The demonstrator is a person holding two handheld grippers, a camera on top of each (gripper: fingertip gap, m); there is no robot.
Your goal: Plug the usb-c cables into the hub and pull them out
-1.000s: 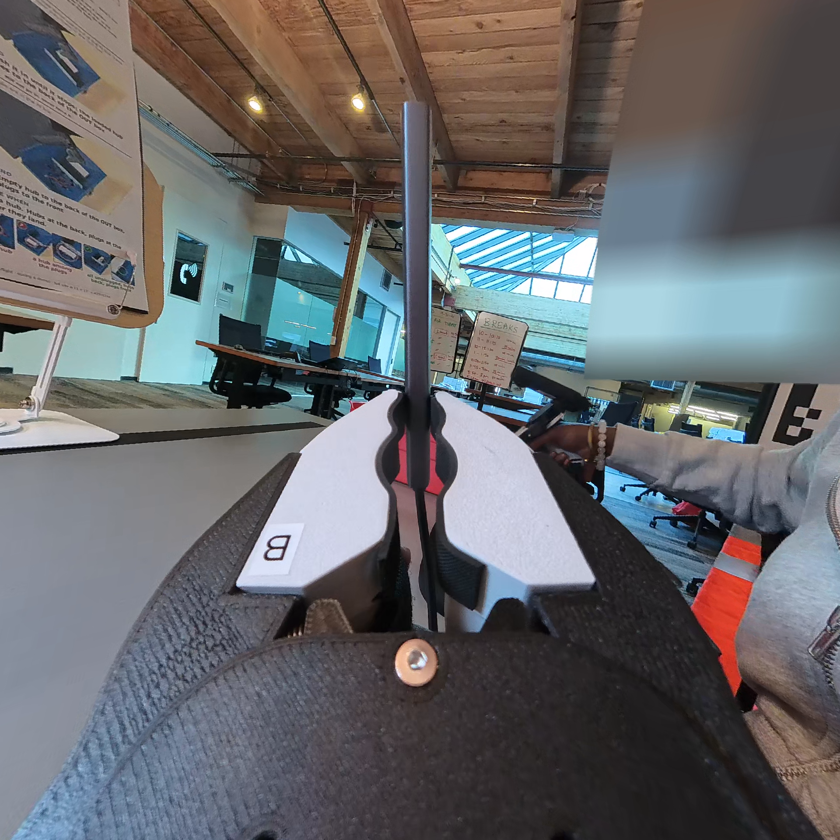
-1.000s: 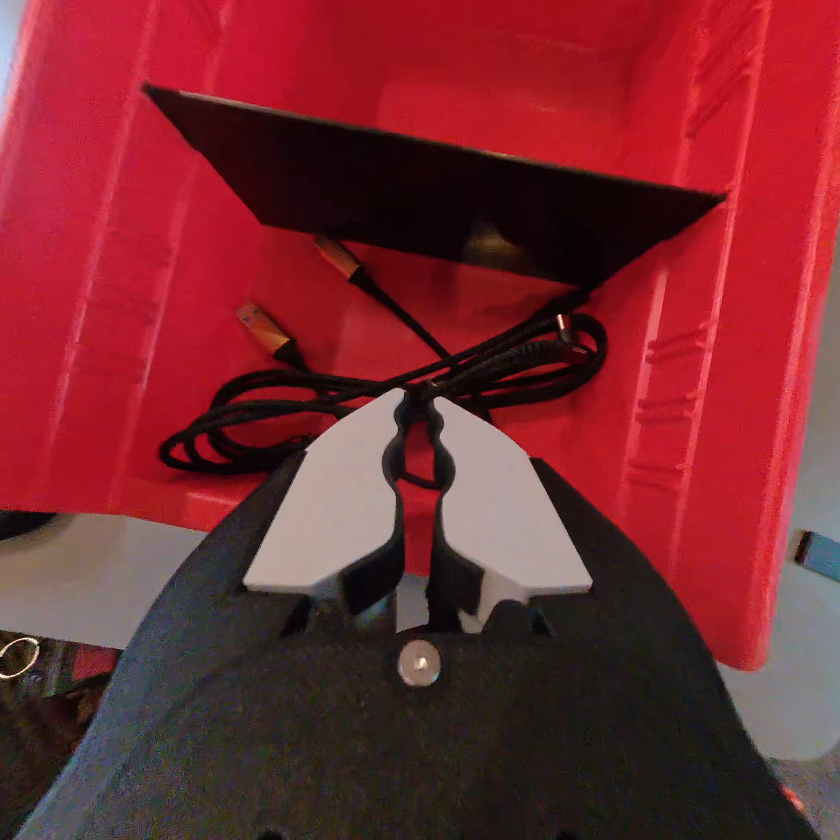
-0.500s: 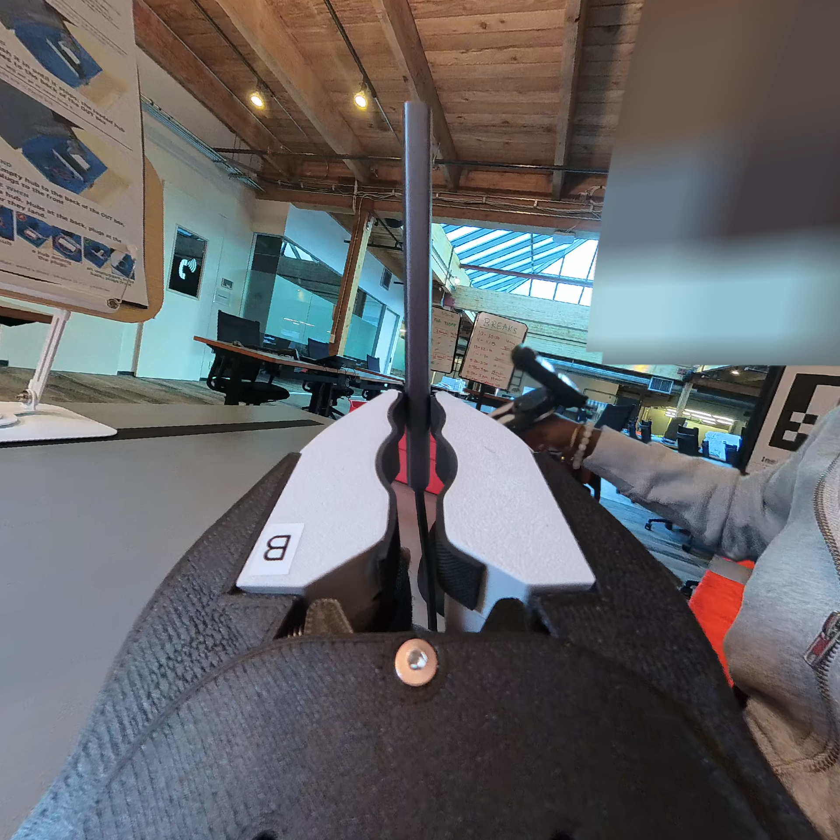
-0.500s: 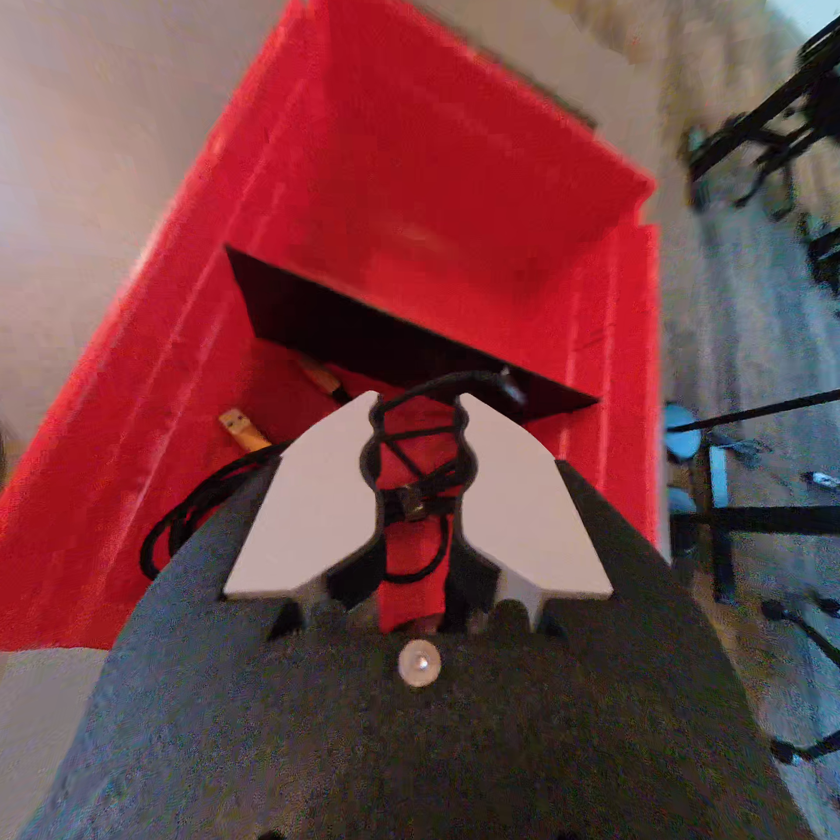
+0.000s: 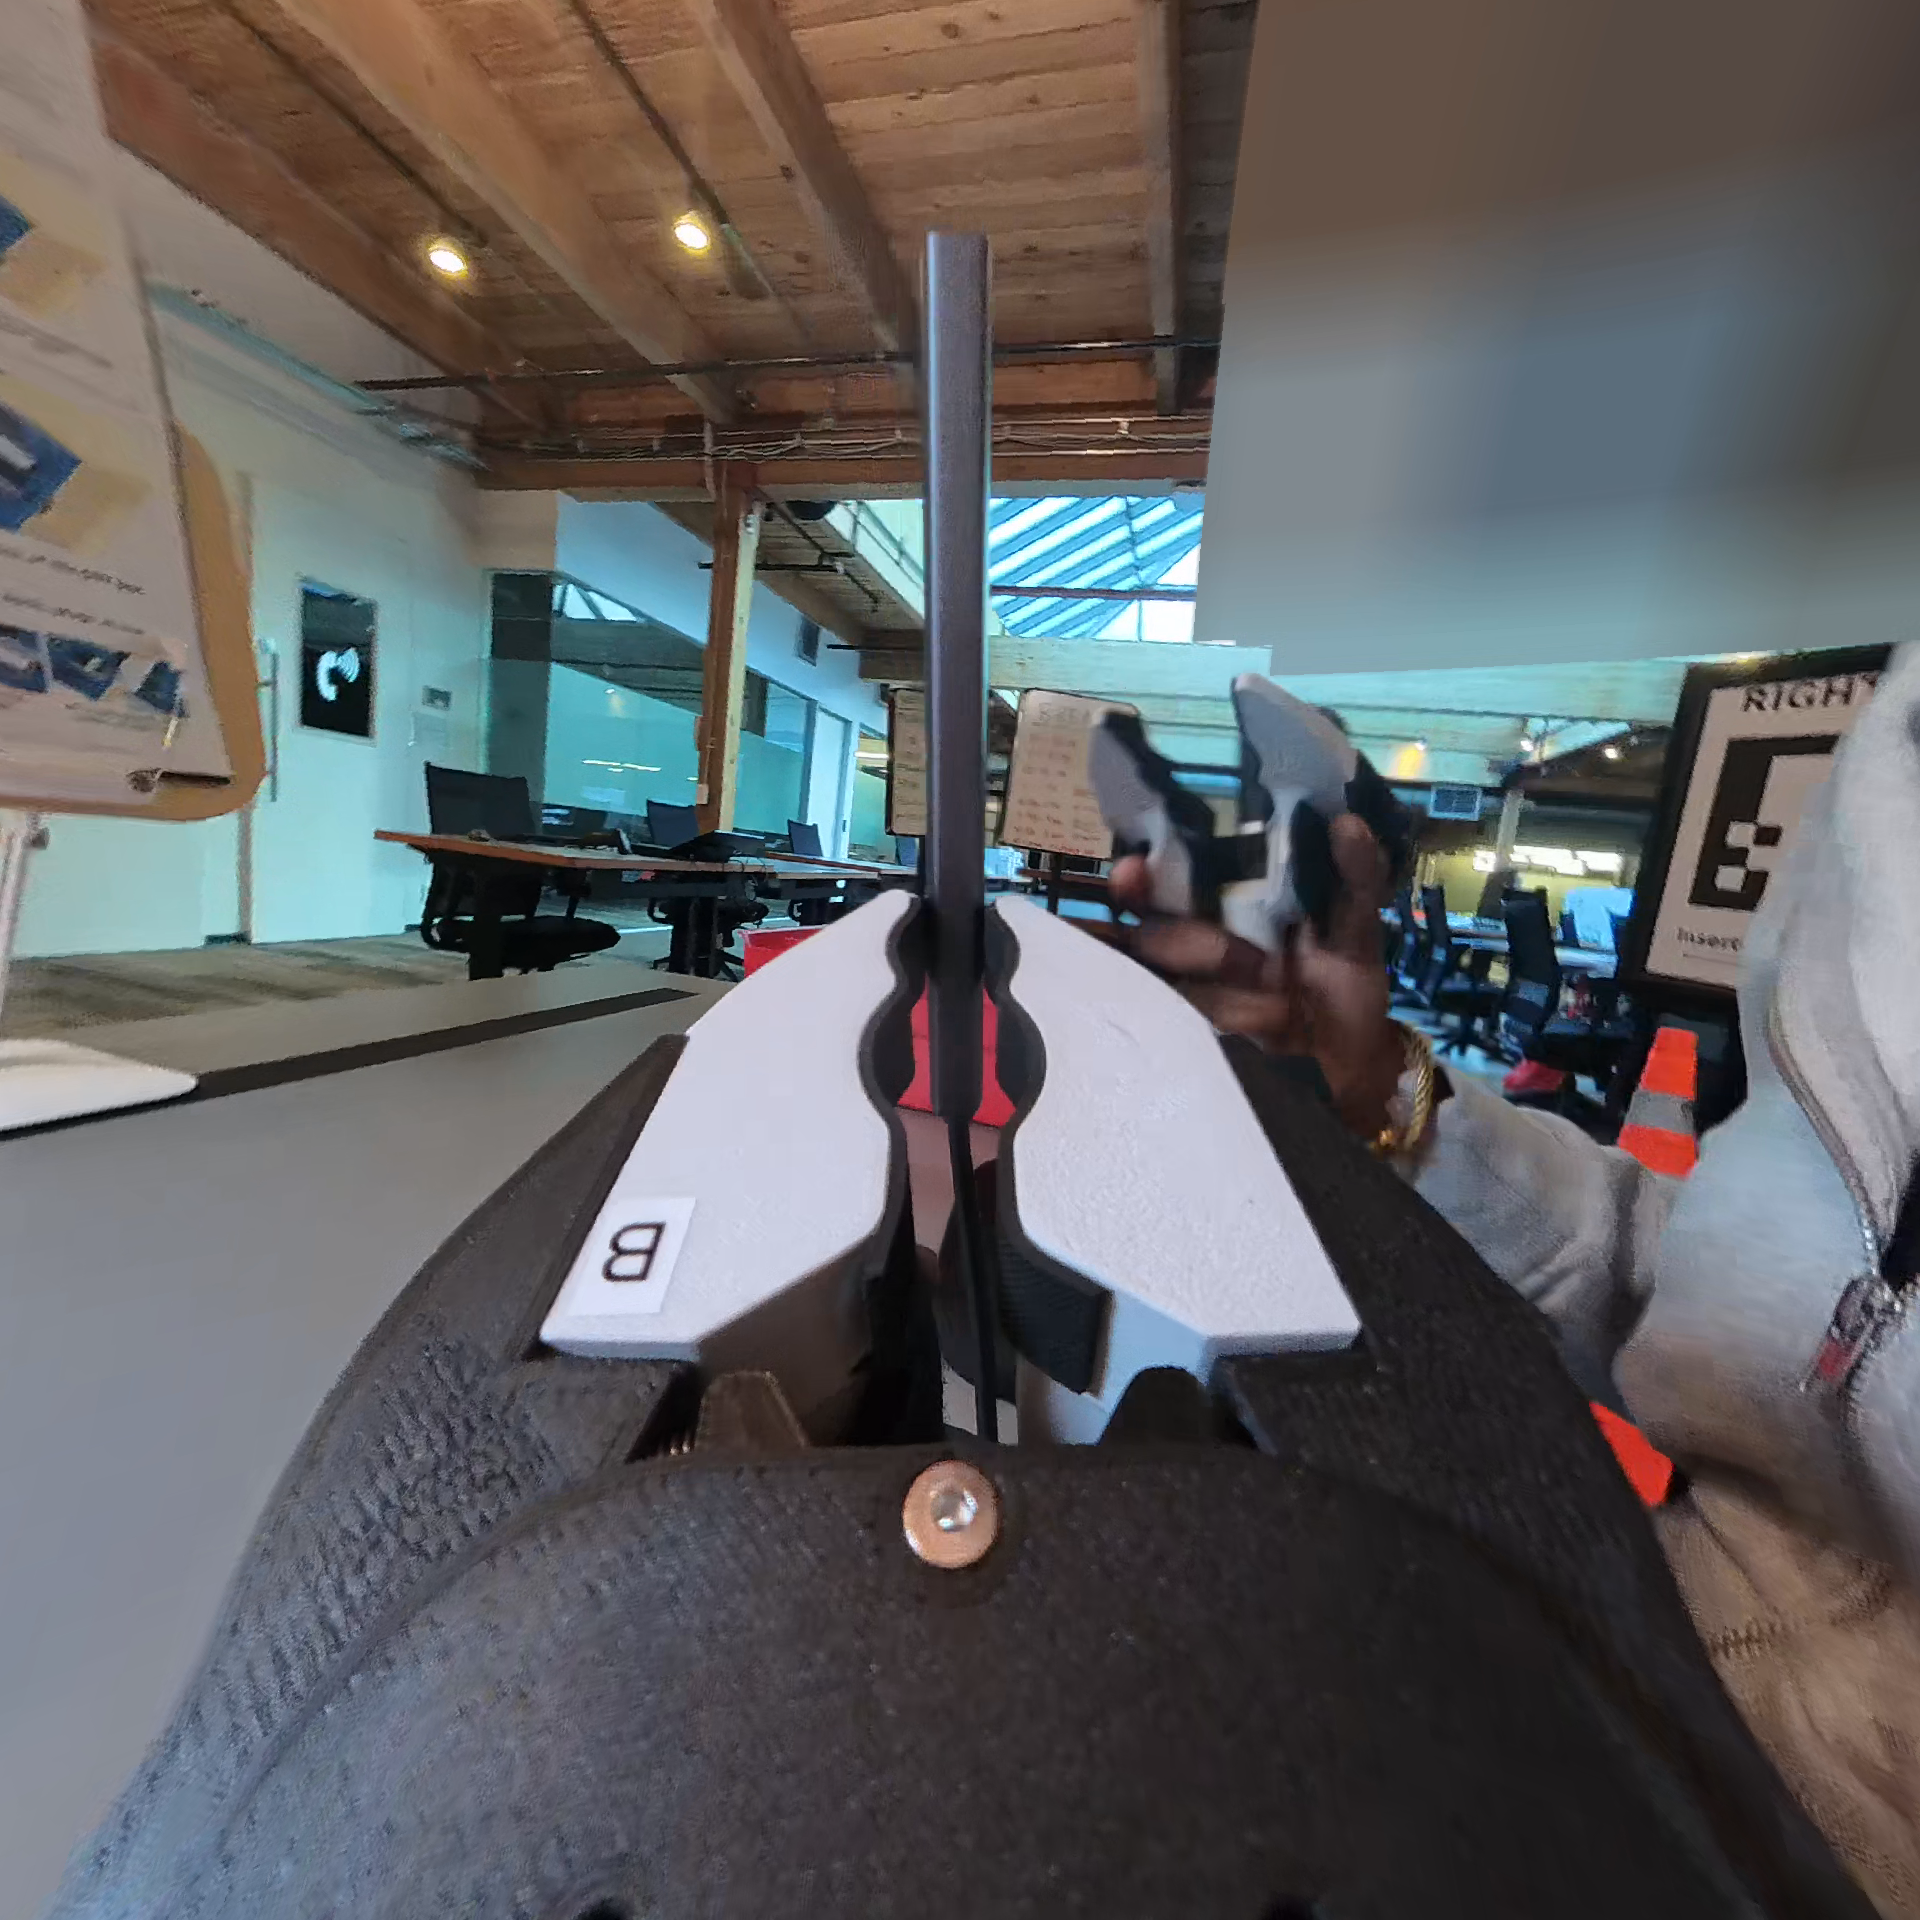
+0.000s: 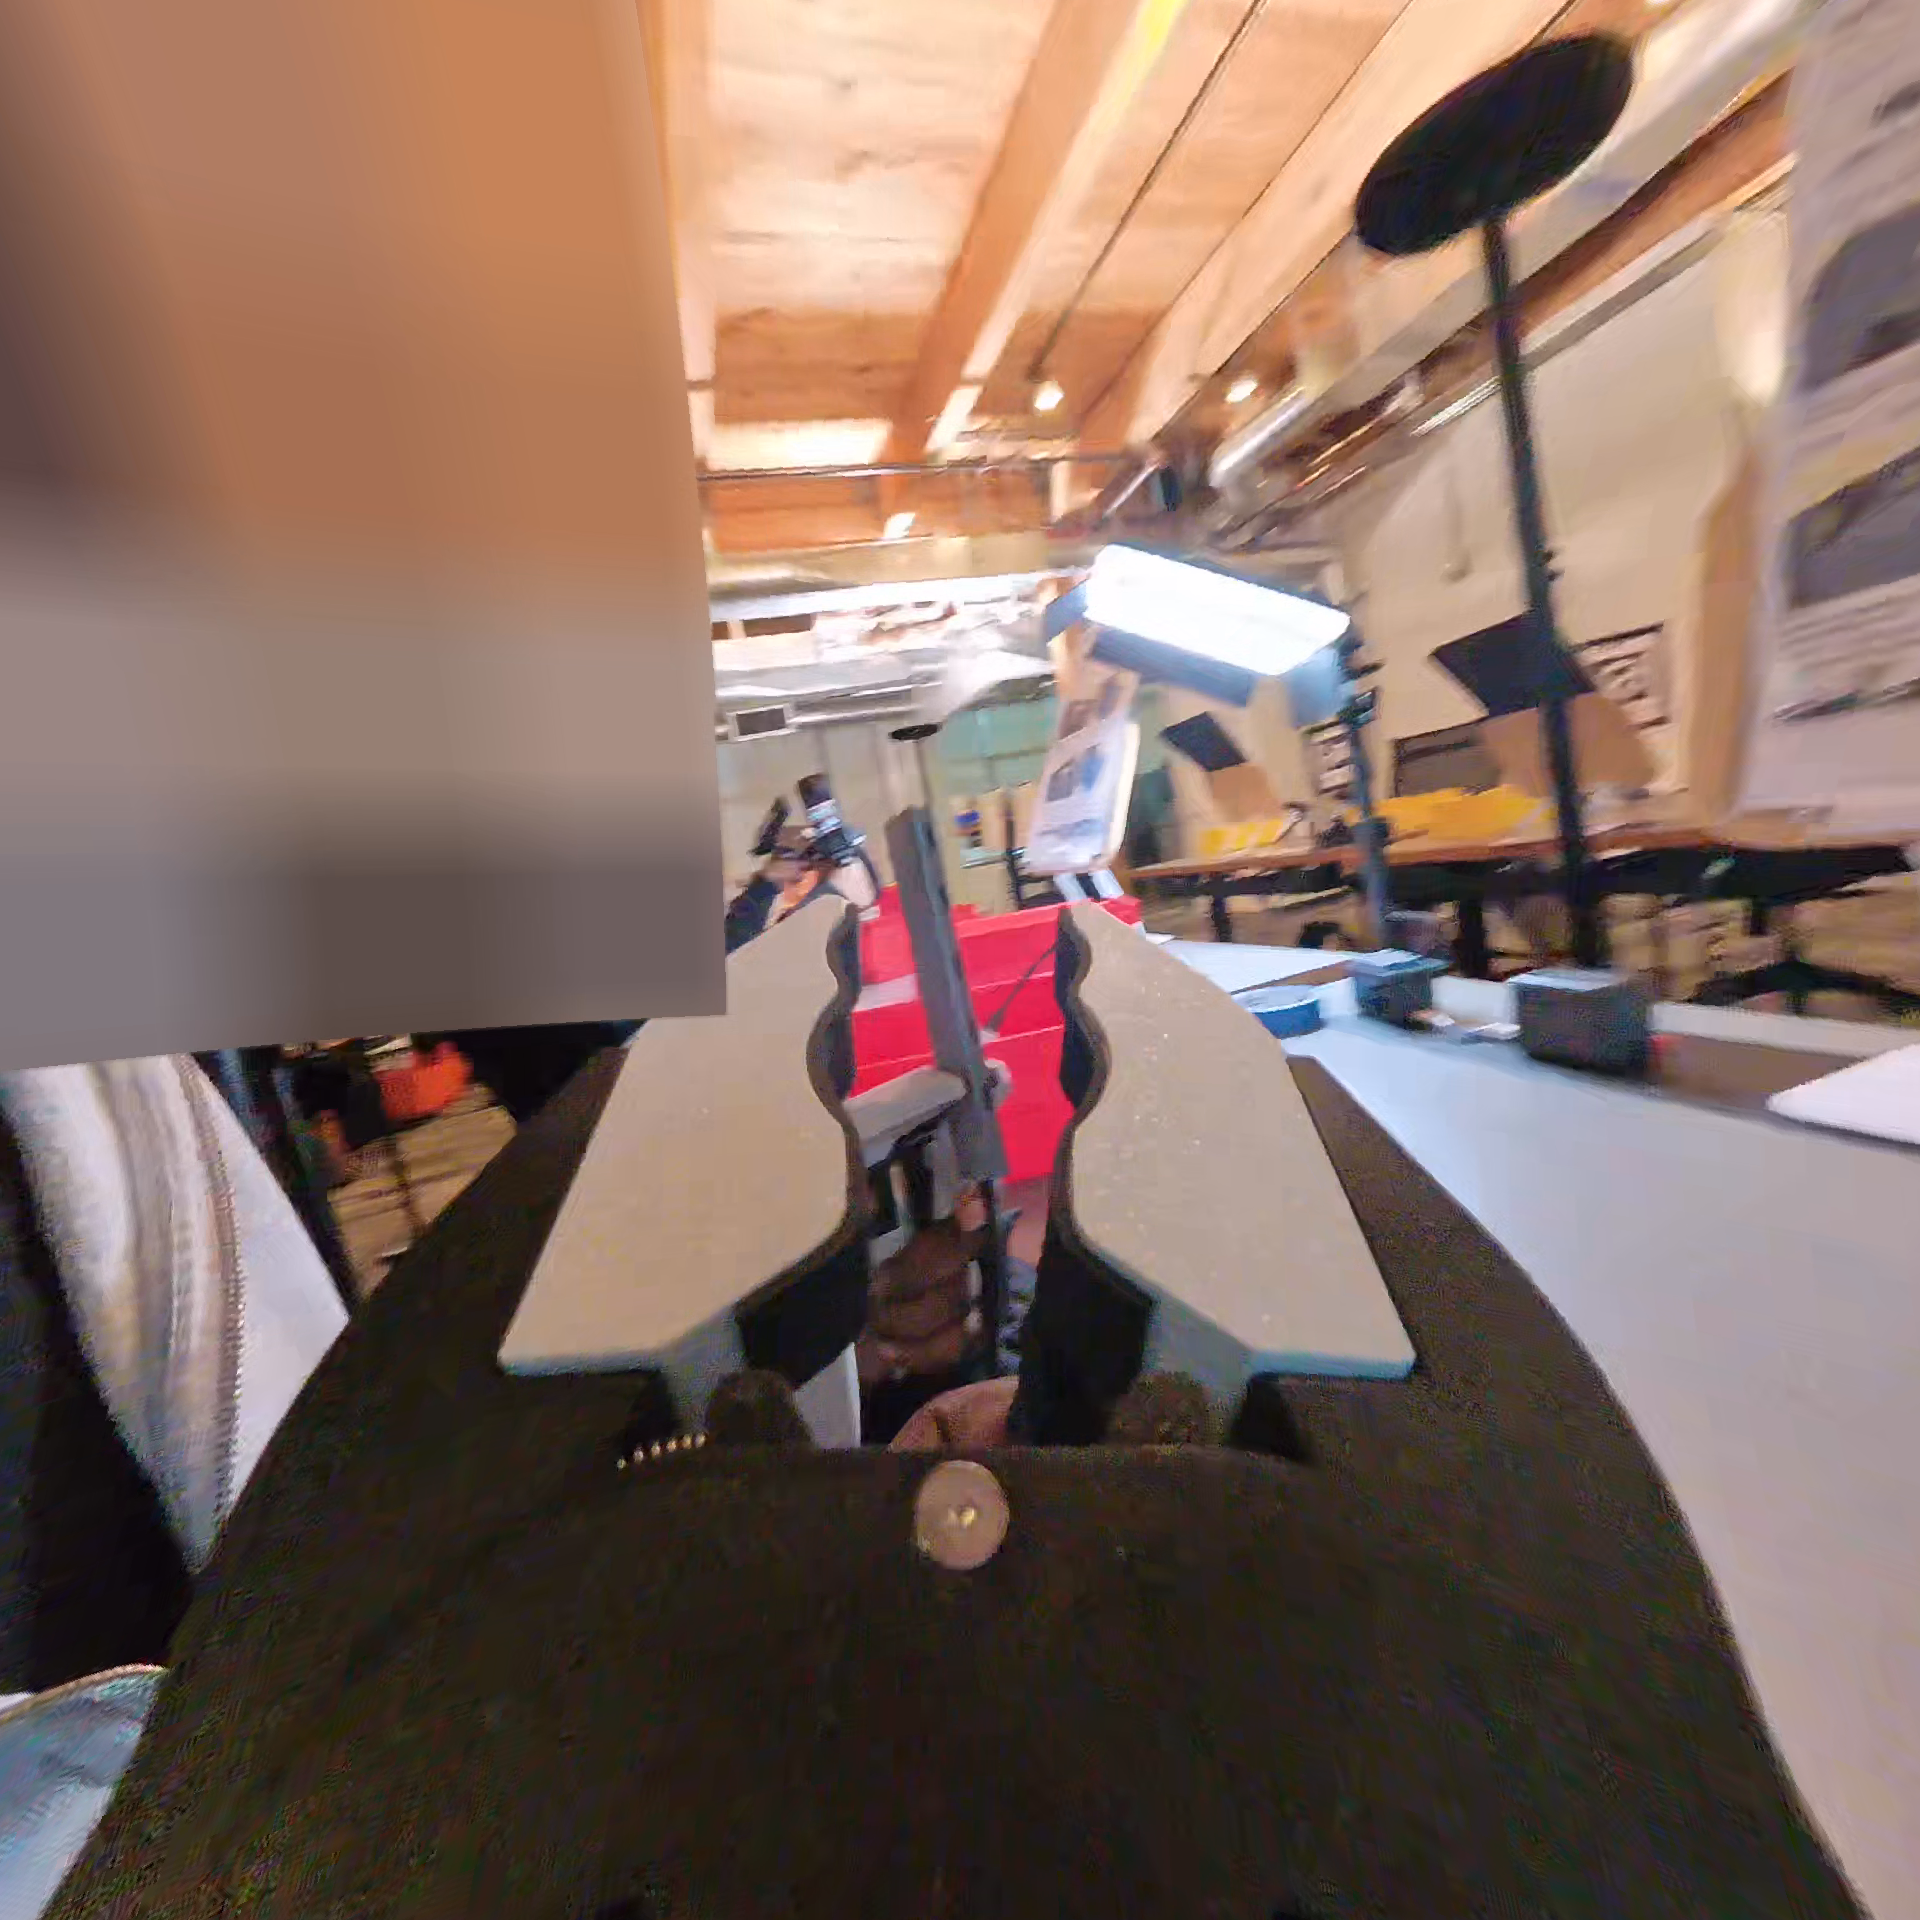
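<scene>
The grey counter (image 5: 260,1299) is bare and matte, with a dark strip crossing it behind the left claw (image 5: 954,920). Above runs a ceiling of wooden planks and beams (image 5: 644,135) with small spotlights; beyond the counter's far edge stand office desks, black chairs and glass-walled rooms. A red bin (image 6: 1023,1023) sits on the counter behind the hub, and a bright panel lamp (image 6: 1210,623) on a stand glows farther back.

The left claw is pressed together on the hub (image 5: 956,582), a thin dark grey slab held upright, edge-on, its black cable (image 5: 977,1278) dropping between the fingers. The right claw (image 6: 956,920) is spread and holds nothing; through its gap the hub (image 6: 940,997) stands just ahead, tilted slightly.

A white sticker with one black letter (image 5: 629,1252) sits on the left claw's finger. A printed instruction sheet (image 5: 78,499) stands left of the hub, a black-and-white marker card (image 5: 1766,821) to its right, both bearing text.
</scene>
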